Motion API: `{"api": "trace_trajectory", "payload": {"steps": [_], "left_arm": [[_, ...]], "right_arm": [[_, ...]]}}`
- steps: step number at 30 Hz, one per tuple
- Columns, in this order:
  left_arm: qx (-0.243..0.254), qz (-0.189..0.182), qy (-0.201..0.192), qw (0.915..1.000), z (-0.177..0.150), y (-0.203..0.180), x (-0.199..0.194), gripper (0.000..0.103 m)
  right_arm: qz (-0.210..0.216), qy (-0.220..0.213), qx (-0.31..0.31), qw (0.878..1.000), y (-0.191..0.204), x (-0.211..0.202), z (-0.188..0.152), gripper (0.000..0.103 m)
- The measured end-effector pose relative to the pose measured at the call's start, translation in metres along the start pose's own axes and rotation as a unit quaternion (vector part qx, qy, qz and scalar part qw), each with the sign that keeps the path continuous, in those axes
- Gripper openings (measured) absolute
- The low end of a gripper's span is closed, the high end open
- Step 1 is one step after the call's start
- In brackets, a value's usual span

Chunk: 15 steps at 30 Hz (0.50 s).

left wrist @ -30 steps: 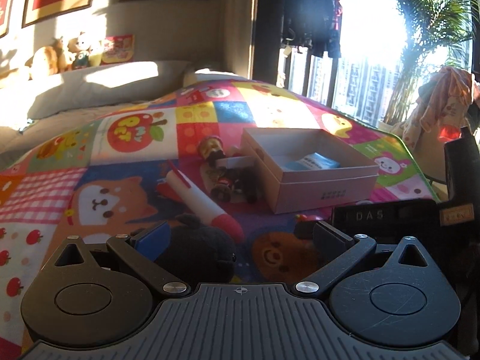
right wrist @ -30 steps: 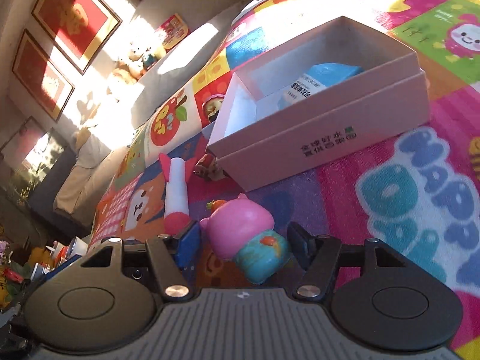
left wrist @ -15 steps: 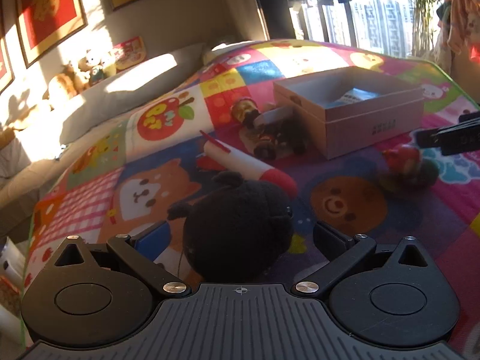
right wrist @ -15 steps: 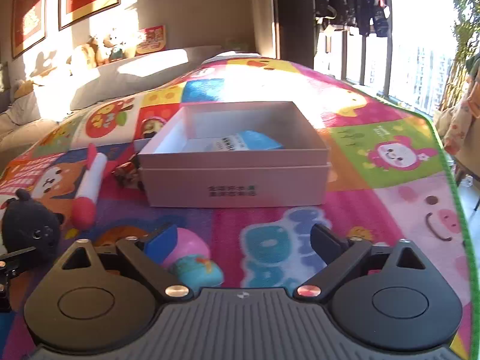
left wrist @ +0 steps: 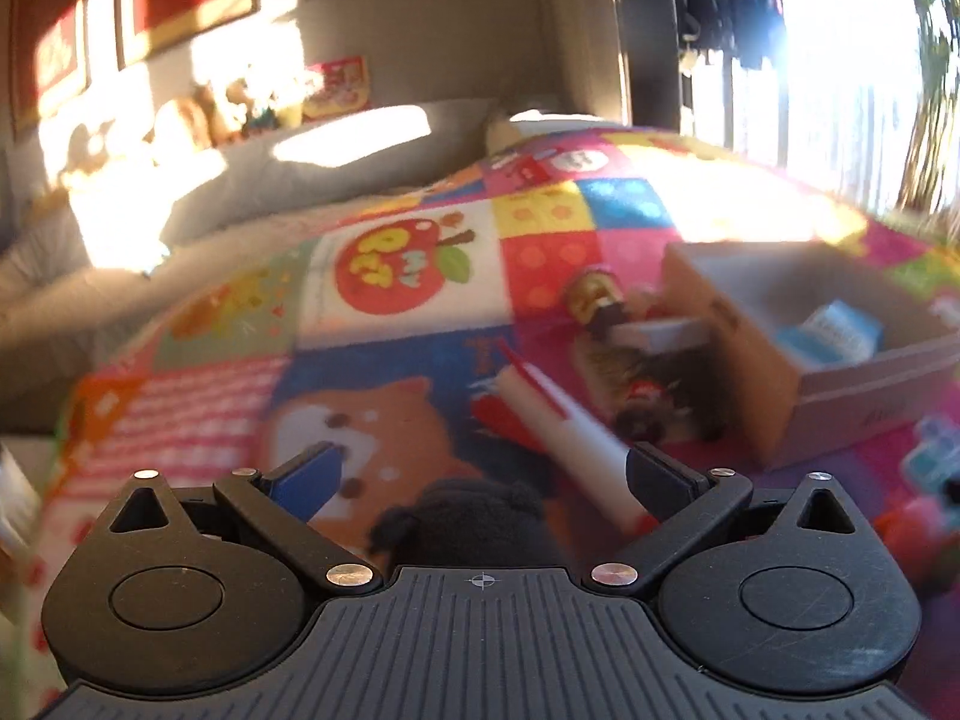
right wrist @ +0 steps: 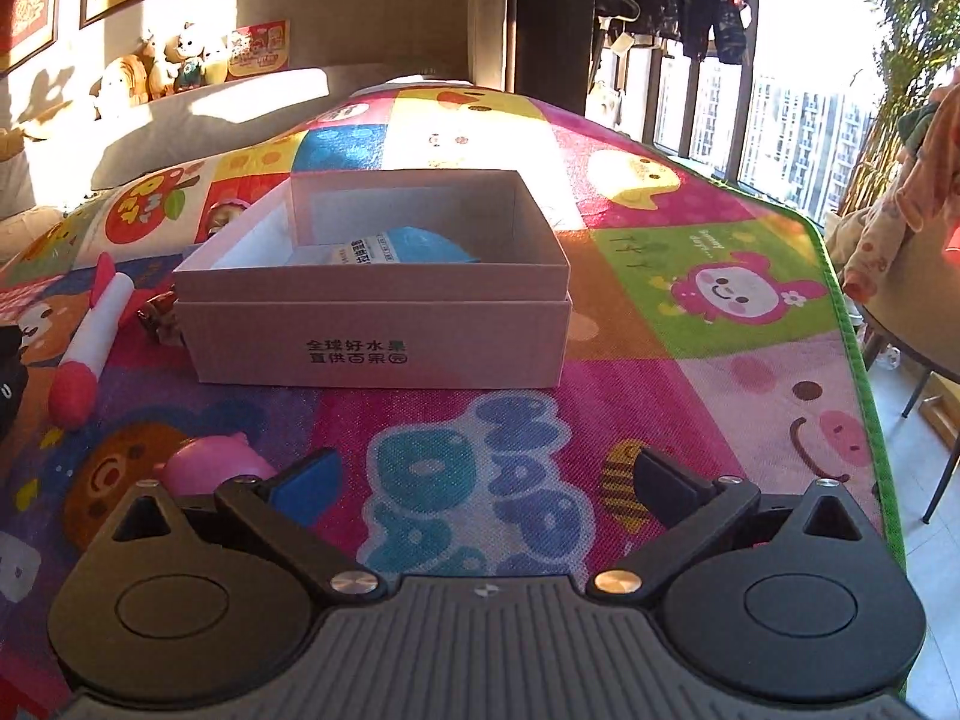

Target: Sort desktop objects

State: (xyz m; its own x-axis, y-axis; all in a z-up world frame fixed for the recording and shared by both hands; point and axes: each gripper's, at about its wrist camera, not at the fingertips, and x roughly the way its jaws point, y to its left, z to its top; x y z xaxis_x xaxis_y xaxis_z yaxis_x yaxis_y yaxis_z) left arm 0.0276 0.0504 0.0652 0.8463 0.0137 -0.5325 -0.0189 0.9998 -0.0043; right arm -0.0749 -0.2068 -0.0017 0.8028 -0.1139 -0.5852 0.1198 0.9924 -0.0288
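Observation:
My left gripper (left wrist: pixel 480 474) stands open over the colourful mat; a black plush toy (left wrist: pixel 474 522) sits low between its jaws, touching neither pad. A red-and-white pen-shaped toy (left wrist: pixel 564 420) lies just beyond, by the right finger. My right gripper (right wrist: pixel 489 480) has its jaws opening wide, with only bare mat between them. The pink pig toy (right wrist: pixel 210 468) lies outside its left finger. The open pink box (right wrist: pixel 372 324) stands ahead with a blue packet (right wrist: pixel 414 246) inside. In the left wrist view, which is blurred, the box (left wrist: pixel 840 372) is at the right.
Small dark figures (left wrist: pixel 648 384) lie against the box's left side. The mat's green edge (right wrist: pixel 858 360) drops to the floor at the right, beside a chair (right wrist: pixel 918 324). A grey sofa (right wrist: pixel 198 120) with stuffed animals runs along the back wall.
The right gripper opened and rolled level; the pink pig left its jaws and now lies to their left. The left view swung left, and the black plush sank towards the gripper's base.

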Motion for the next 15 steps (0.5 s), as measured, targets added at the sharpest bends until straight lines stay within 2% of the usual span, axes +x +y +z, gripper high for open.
{"api": "trace_trajectory", "payload": {"steps": [2,3,5,6,7,11,14,15], "left_arm": [[-0.066,-0.067,0.011,0.9955,0.003,-0.006,-0.004,0.103],[-0.080,-0.088,0.013,0.9928,0.003,-0.014,-0.003,0.102],[-0.065,-0.098,0.014,0.9930,-0.002,-0.034,0.002,0.084],[-0.046,-0.091,0.021,0.9945,-0.006,-0.044,0.008,0.069],[-0.031,-0.091,0.032,0.9948,-0.011,-0.050,0.014,0.068],[0.025,-0.094,0.039,0.9945,-0.030,-0.051,0.014,0.069],[0.041,-0.123,0.024,0.9913,-0.033,-0.038,-0.015,0.081],[0.045,-0.129,0.012,0.9905,-0.034,-0.034,-0.027,0.089]], "right_arm": [[0.007,0.014,-0.001,1.000,0.001,0.004,0.001,0.103],[0.010,0.022,-0.003,1.000,0.003,0.007,0.002,0.103],[0.013,0.033,-0.008,0.999,0.005,0.011,0.002,0.103],[0.013,0.035,-0.009,0.999,0.005,0.011,0.002,0.103],[0.013,0.035,-0.007,0.999,0.005,0.011,0.002,0.103],[0.026,0.053,0.009,0.998,-0.001,0.015,0.001,0.103],[0.035,0.065,0.018,0.997,-0.005,0.020,0.002,0.103],[0.033,0.066,0.013,0.997,-0.003,0.020,0.002,0.103]]}}
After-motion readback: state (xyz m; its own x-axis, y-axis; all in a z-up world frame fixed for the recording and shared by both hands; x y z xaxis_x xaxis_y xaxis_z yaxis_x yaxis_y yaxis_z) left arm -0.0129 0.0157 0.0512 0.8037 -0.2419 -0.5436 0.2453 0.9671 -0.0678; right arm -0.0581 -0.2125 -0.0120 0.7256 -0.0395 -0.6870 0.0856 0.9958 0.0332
